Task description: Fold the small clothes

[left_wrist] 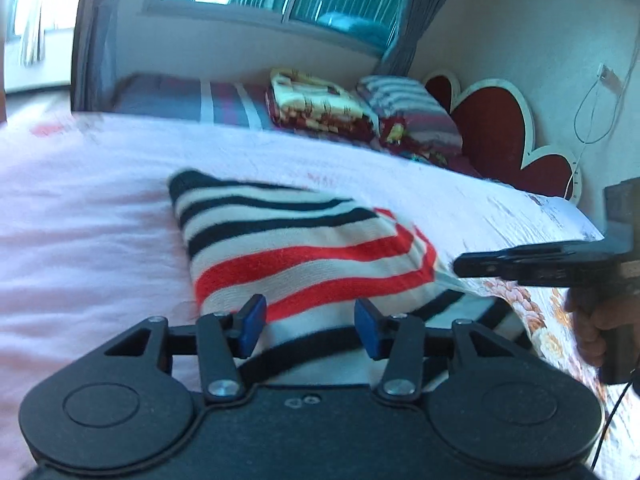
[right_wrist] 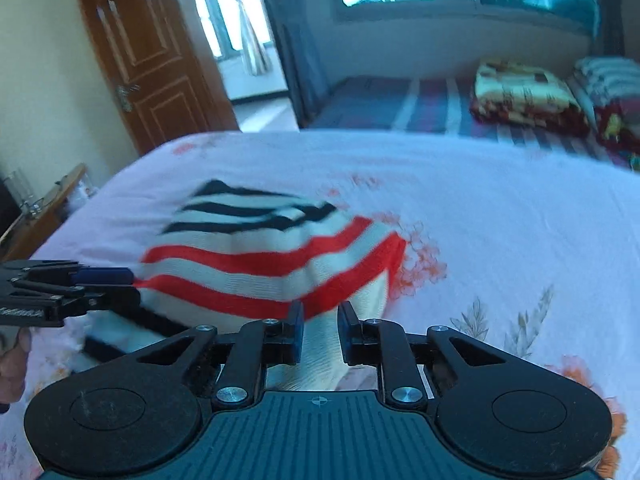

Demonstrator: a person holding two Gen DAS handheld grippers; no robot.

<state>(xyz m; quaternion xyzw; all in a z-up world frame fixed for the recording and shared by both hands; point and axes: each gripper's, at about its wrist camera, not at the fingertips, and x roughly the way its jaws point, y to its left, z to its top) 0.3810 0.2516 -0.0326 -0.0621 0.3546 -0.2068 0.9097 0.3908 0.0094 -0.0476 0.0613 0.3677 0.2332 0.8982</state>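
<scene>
Striped knit garment [left_wrist: 288, 240] lies partly folded on the pink bedsheet [left_wrist: 80, 208], its red and dark bands doubled over a lower layer. In the left wrist view it sits just ahead of the left gripper [left_wrist: 310, 320], whose blue-padded fingers [left_wrist: 252, 320] stand wide apart over the near edge, gripping nothing. To their right, the right gripper [left_wrist: 460, 266] reaches in sideways with its tip at the garment's right corner. In the right wrist view, the left gripper [right_wrist: 128, 282] touches the garment's [right_wrist: 264, 256] left edge, while the right gripper [right_wrist: 320, 334] has its fingers [right_wrist: 296, 332] narrowly parted with pale fabric between them; whether they pinch it cannot be told. Folded blankets [right_wrist: 524, 92] lie well beyond the fingers.
</scene>
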